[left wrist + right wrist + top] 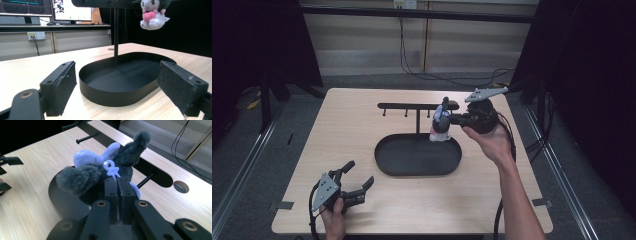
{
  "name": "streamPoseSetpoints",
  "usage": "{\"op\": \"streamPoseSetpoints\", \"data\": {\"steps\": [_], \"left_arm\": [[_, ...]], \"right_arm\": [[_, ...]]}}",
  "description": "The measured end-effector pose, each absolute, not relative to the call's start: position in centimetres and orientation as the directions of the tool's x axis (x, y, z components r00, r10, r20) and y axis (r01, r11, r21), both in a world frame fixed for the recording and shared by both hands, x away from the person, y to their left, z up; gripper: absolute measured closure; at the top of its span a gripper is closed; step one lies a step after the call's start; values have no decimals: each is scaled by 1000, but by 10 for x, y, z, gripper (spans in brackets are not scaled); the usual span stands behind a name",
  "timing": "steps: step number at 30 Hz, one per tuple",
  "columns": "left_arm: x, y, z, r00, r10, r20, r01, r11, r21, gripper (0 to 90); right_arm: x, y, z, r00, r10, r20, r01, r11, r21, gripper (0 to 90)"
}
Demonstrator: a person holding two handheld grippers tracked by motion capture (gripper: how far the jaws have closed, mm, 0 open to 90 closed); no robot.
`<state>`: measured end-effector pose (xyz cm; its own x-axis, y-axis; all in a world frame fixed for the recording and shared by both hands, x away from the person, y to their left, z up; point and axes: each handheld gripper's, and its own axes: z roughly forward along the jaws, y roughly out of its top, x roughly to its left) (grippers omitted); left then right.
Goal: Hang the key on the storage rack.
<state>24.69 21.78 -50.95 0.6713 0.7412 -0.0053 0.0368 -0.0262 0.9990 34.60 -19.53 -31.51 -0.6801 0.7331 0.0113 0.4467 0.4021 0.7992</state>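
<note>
Right gripper [451,119] right of frame centre, jaws pinched on plush toy keychain [441,122], held above the oval black tray [418,170] beside the peg stand [417,106], left gripper [357,176] lower left, jaws wide apart, empty, over wooden table [347,130]

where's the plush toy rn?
High view: plush toy held in the right gripper, right of centre, above the black tray's far right rim, beside the stand's post.

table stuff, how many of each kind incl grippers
plush toy: 1
black stand with oval tray: 1
grippers: 2, left gripper and right gripper
total: 4
</note>
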Motion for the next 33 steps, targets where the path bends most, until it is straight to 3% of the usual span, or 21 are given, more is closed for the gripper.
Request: {"op": "streamPoseSetpoints", "data": {"steps": [17, 33], "left_arm": [[247, 218, -510, 672, 741, -7, 36, -23, 999, 155], [247, 218, -510, 672, 741, -7, 36, -23, 999, 155]], "right_arm": [[377, -187, -306, -661, 746, 81, 562, 421, 712, 875], [383, -185, -310, -661, 745, 86, 592, 448, 670, 871]]}}
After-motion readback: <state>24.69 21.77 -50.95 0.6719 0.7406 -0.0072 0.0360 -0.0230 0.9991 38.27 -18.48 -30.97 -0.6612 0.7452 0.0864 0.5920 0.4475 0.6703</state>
